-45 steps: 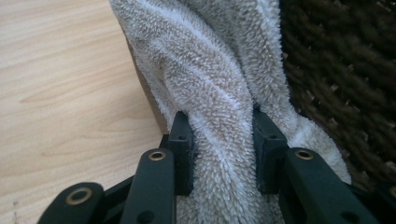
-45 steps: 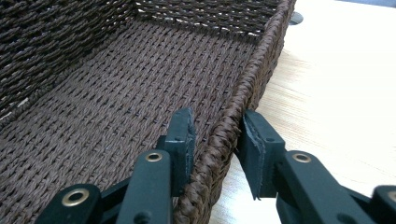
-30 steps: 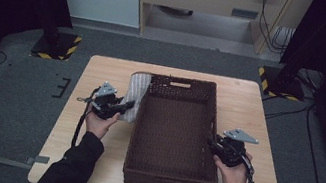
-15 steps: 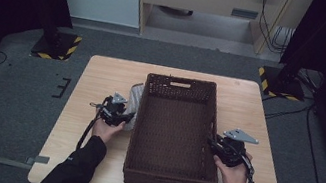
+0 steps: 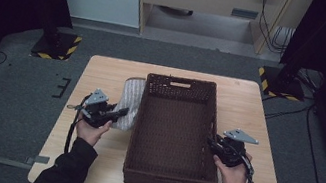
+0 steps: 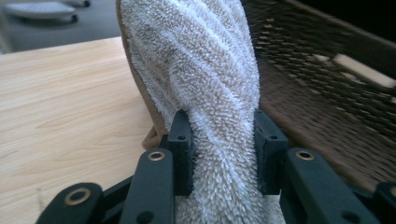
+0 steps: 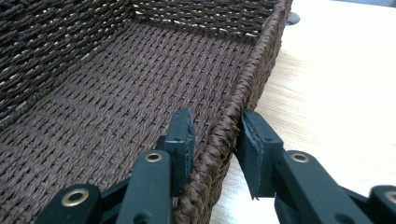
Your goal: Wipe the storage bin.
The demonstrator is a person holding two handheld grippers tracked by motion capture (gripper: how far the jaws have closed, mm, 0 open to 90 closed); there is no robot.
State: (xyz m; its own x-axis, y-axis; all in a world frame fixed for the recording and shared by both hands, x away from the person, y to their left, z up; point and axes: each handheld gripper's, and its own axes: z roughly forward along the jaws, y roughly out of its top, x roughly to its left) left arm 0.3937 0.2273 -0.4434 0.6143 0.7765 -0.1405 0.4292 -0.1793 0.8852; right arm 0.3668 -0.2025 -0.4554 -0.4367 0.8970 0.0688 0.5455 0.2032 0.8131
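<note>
Jaws around towel (image 6: 205, 93) and unlabelled basket (image 7: 93, 93) rim.

Overhead light is falling evenly on the table (image 5: 253, 112); surroundings beyond it are staying dim; gripper-view backgrounds are blurring.

Basket (image 5: 163, 178): dark brown wicker, tight woven braid, pale flecks in the weave near its far wall. Towel (image 6: 201, 84): off-white terry with ribbed stripes, tan-brown edge. Table (image 5: 103, 73): light wood, fine grain lines. Left gripper (image 6: 224, 154) and right gripper (image 7: 217, 149): black jaws, brass-coloured rivets, grey plates on top. Sleeves (image 5: 68, 171): black. Floor (image 5: 8, 94): grey carpet; stand bases (image 5: 54, 47) have yellow-black hazard stripes.
</note>
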